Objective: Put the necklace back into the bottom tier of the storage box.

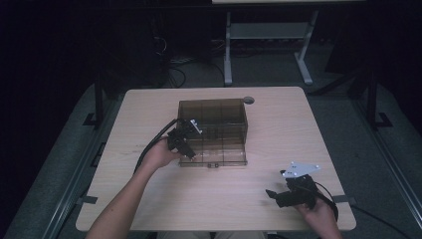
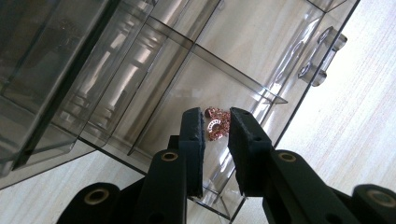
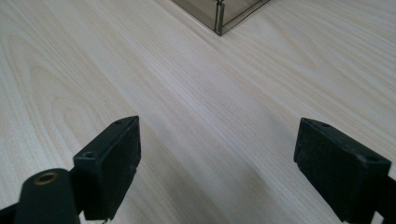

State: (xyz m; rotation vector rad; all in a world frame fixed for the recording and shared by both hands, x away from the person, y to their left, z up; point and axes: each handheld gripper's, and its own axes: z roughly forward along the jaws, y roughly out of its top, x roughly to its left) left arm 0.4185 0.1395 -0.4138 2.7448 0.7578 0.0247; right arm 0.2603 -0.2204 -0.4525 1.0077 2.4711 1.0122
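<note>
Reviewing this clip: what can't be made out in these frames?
- Left hand-held gripper: jaws nearly together around a small pink item; the jaws hide whether they touch it, and what it is.
- High view: the organizer box is dark and small, so the item can't be seen.
- Right hand-held gripper: open over the table; the box corner is cut off by the top edge.
</note>
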